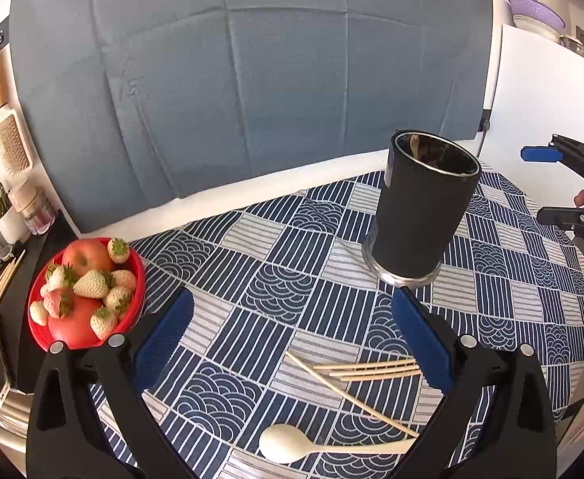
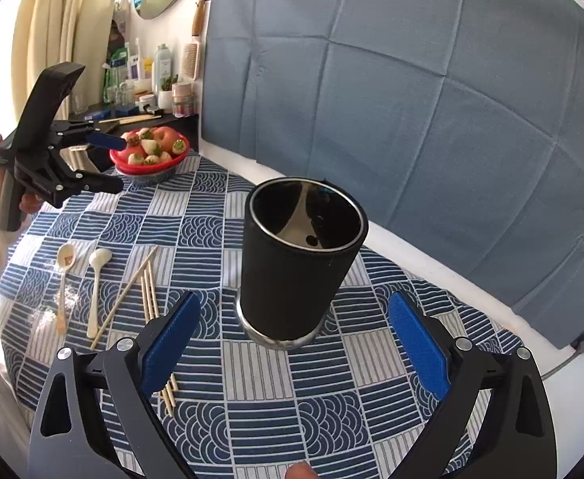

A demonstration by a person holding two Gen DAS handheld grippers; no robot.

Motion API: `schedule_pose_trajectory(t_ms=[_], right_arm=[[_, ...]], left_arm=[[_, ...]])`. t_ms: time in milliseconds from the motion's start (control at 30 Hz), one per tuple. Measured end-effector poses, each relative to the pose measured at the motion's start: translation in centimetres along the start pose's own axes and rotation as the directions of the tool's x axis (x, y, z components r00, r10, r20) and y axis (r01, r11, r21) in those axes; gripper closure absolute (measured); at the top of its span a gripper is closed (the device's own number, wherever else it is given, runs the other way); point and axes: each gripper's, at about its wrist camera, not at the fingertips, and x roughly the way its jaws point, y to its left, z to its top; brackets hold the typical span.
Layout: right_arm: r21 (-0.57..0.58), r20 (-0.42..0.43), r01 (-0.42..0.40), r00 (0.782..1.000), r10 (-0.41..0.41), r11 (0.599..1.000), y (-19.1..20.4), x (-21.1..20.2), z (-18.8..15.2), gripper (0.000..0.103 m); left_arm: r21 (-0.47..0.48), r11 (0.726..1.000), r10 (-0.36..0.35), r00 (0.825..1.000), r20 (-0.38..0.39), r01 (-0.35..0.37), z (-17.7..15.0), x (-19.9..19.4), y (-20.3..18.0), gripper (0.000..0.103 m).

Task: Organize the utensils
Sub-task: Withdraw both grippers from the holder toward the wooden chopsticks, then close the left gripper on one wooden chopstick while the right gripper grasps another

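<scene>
Both jaws stand wide and empty: left gripper (image 1: pixel 292 315), right gripper (image 2: pixel 294 315). Landmark: cylindrical matte-black utensil holder (image 2: pixel 302 255) with steel rim and base, contents unclear. Beside it on the patterned tablecloth (image 2: pixel 252 379) lie thin wooden chopsticks (image 2: pixel 148 291) and two pale spoons (image 2: pixel 96 275).

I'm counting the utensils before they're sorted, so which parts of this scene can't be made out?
- Chopsticks: left wrist view, ends hidden behind the left gripper fingers; right wrist view, partly behind the right gripper.
- White spoon: handle end hidden by a finger.
- Black holder: contents unclear; dark, reflective interior.
- Second spoon: right wrist view only.
</scene>
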Motion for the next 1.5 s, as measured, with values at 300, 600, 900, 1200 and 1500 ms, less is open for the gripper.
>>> schedule_pose_trajectory(t_ms=[300,600,900,1200,1500], right_arm=[[-0.037,-0.065,-0.05,0.997,0.048,0.998,2.1,2.3,-1.8,0.011],[-0.04,-0.104,-0.123,0.988,0.118,0.992,3.8,5.1,-3.0,0.01],[-0.065,-0.175,-0.181,0.97,0.167,0.981,6.1,8.6,-3.9,0.01],[-0.096,-0.283,-0.183,0.948,0.149,0.978,7.7,12.1,-5.4,0.01],[0.023,-0.398,-0.217,0.893,0.208,0.976,6.6,14.9,-5.7,0.008]], left_arm=[[-0.014,0.998,0.054,0.995,-0.089,-0.056,-3.6,0.4,0.4,0.006],[-0.034,0.999,0.037,0.984,-0.176,-0.043,-6.3,2.5,-0.4,0.006],[-0.019,0.999,0.03,0.967,-0.252,-0.036,-7.6,4.7,-1.6,0.006],[-0.001,1.0,0.023,0.944,-0.328,-0.024,-8.3,7.2,-3.1,0.006],[-0.049,0.998,0.005,0.93,-0.369,-0.025,-9.2,9.0,-3.7,0.004]])
